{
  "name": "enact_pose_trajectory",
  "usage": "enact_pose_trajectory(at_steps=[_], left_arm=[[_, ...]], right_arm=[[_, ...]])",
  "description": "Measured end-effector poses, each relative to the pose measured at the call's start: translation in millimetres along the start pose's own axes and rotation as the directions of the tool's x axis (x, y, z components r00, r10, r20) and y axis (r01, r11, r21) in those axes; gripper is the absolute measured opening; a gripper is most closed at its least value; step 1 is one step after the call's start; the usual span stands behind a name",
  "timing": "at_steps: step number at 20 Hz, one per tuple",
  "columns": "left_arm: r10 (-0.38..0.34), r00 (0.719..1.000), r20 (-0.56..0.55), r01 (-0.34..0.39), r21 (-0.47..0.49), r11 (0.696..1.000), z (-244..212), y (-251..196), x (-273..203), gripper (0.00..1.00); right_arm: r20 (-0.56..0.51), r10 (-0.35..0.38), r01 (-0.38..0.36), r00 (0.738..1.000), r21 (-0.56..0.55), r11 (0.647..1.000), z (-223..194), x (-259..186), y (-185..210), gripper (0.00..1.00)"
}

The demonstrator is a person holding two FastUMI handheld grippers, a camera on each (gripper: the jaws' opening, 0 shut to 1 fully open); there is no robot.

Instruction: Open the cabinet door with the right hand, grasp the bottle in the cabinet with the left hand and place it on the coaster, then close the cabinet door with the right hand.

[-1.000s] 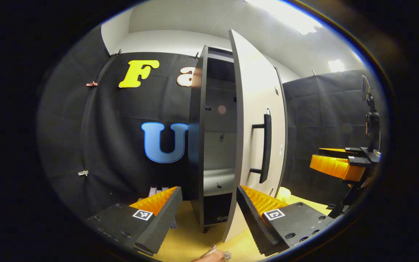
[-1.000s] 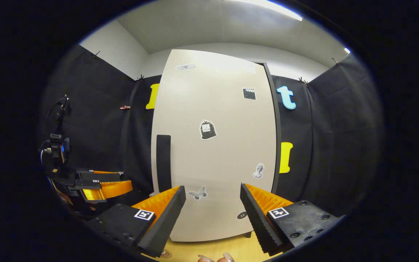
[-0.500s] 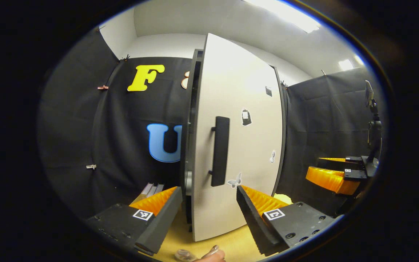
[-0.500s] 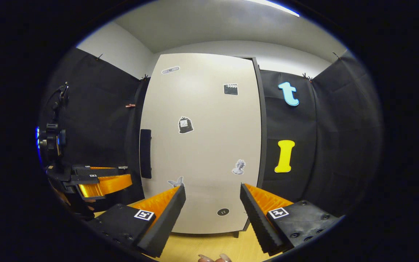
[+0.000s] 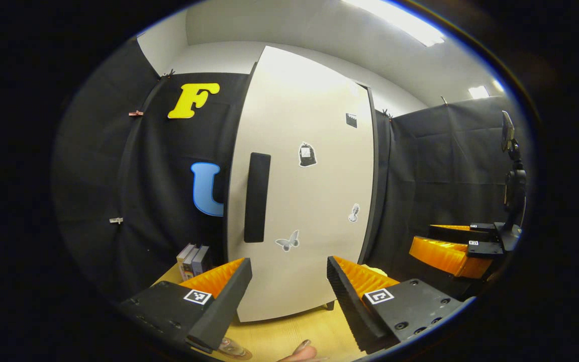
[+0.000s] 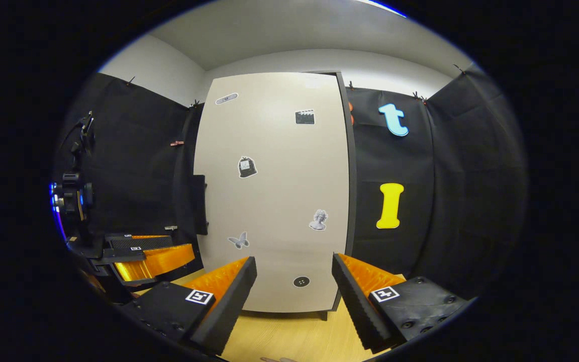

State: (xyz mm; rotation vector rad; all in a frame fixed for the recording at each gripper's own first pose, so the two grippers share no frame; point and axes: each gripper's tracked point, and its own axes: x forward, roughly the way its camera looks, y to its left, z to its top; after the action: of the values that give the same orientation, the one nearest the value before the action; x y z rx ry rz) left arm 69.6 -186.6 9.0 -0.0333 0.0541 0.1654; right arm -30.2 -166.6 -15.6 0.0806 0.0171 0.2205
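Cabinet door flush shut, both grippers standing off it with nothing in them.

In the left gripper view, the left gripper (image 5: 287,289) has its fingers spread wide and empty in front of the tall pale beige cabinet door (image 5: 309,151), which sits closed and carries a long black bar handle (image 5: 257,197) near its left edge and a few small stickers. At the bottom edge, on the light wooden tabletop (image 5: 289,337), part of a clear glass bottle (image 5: 231,347) shows just below the left finger; I cannot tell whether a coaster lies under it. A few small boxes (image 5: 192,259) stand by the cabinet's left side. The right gripper (image 5: 450,249) is off to the right. In the right gripper view, the right gripper (image 6: 293,289) is likewise wide apart and empty, facing the same closed door (image 6: 279,191), with the left gripper (image 6: 143,256) at the left.
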Motion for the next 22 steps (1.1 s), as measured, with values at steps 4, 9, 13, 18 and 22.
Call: enact_pose_trajectory(at_steps=[4, 9, 13, 18, 22], left_arm=[[-0.042, 0.999, 0.011, 0.042, 0.009, 0.999, 3.4, -9.2, 1.7, 0.94], [-0.054, 0.998, 0.022, 0.053, 0.036, 0.998, 7.6, -8.4, 0.2, 0.94], [-0.061, 0.998, 0.026, 0.06, 0.045, 0.997, 9.3, -7.3, 1.2, 0.94], [-0.065, 0.997, 0.029, 0.063, 0.052, 0.997, 9.4, -6.6, 3.3, 0.94], [-0.064, 0.997, 0.038, 0.062, 0.058, 0.996, 11.4, -5.4, 3.9, 0.94]], right_arm=[[0.004, -0.009, 0.009, 1.0, -0.031, 0.999, -0.4, 0.5, 5.2, 0.98], [0.017, -0.009, 0.009, 1.0, -0.043, 0.999, 1.7, 3.6, 15.3, 0.98], [0.007, -0.022, 0.022, 1.0, -0.04, 0.999, -1.2, 6.1, 15.7, 0.98], [0.007, -0.024, 0.025, 1.0, -0.044, 0.999, -0.2, 7.2, 16.8, 0.98], [0.005, -0.018, 0.018, 1.0, -0.046, 0.999, -0.9, 10.3, 20.2, 0.98]])
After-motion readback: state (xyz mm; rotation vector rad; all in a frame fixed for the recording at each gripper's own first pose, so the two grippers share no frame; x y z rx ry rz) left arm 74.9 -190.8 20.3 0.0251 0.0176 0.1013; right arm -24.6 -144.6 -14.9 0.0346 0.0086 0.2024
